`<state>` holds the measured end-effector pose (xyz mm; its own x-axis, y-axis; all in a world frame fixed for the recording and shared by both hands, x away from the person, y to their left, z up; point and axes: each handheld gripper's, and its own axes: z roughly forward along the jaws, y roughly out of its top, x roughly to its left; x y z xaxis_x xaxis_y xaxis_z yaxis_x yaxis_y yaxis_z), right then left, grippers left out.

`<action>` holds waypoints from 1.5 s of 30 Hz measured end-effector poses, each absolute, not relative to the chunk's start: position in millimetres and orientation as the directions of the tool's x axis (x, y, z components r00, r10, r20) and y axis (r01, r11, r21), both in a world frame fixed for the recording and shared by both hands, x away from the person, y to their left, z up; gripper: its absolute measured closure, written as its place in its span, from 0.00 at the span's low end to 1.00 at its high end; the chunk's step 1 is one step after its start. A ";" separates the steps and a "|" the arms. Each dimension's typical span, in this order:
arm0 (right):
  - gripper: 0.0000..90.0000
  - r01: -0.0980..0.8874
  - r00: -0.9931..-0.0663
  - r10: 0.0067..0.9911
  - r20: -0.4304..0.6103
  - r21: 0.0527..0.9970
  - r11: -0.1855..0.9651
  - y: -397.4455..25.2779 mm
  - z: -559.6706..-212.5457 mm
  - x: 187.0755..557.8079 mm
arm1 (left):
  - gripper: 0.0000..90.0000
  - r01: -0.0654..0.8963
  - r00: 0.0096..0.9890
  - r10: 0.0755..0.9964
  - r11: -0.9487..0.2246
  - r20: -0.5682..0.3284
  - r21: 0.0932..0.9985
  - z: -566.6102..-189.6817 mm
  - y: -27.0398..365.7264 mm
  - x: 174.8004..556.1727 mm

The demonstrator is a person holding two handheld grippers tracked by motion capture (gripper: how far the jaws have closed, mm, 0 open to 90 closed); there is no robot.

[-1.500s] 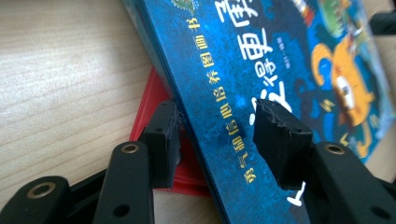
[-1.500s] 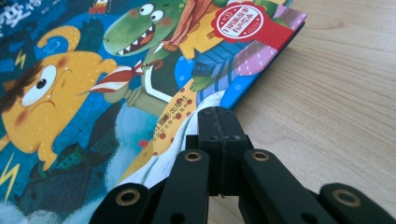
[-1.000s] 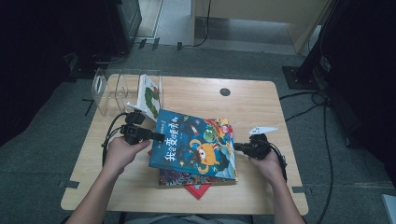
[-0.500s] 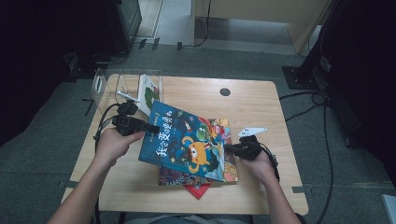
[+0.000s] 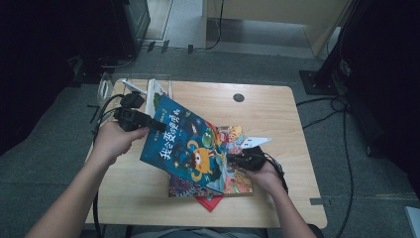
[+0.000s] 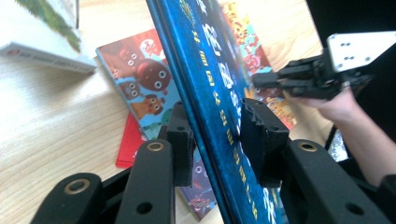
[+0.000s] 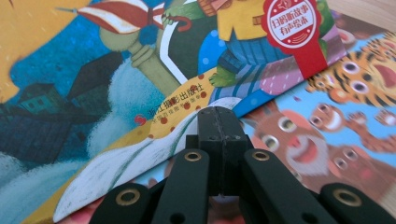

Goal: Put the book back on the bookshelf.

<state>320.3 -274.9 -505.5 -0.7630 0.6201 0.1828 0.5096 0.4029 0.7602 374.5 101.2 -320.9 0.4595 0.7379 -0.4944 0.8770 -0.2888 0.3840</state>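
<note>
High view: the left claw (image 5: 154,124) pinches the spine edge of a blue glossy picture book (image 5: 190,146), tilted above the stack on the wooden bench (image 5: 277,109); lifting is in hand.

Left gripper view: yellow Chinese characters run down the cover.

Right gripper view: the right claw (image 7: 218,122), pressed together, touches the lower cover edge; a red sticker (image 7: 287,21) carries white Chinese writing. Next, I judge, comes standing it in the clear rack (image 5: 111,87).

Blue picture book (image 7: 140,93): red round sticker (image 7: 288,22), white characters 扫码听故事 / 有声绘本; publisher line 浙江摄影出版社 on the dotted band (image 7: 177,105). Cover title in yellow, possibly 我会管理情绪, blurred.
</note>
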 end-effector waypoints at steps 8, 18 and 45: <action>1.00 0.503 -0.776 0.605 0.176 0.752 0.426 -258.4 -503.8 322.4 | 0.79 0.889 0.448 0.716 -0.292 -0.535 0.353 -309.0 88.9 380.6; 1.00 0.466 -0.802 0.582 0.133 0.749 0.472 -242.9 -501.8 323.9 | 0.82 0.900 0.429 0.741 -0.305 -0.516 0.311 -295.8 85.6 390.2; 0.88 0.477 -0.804 0.574 0.157 0.746 0.464 -244.9 -492.1 335.9 | 0.93 0.879 0.476 0.716 -0.404 -0.510 0.253 -275.6 87.7 396.5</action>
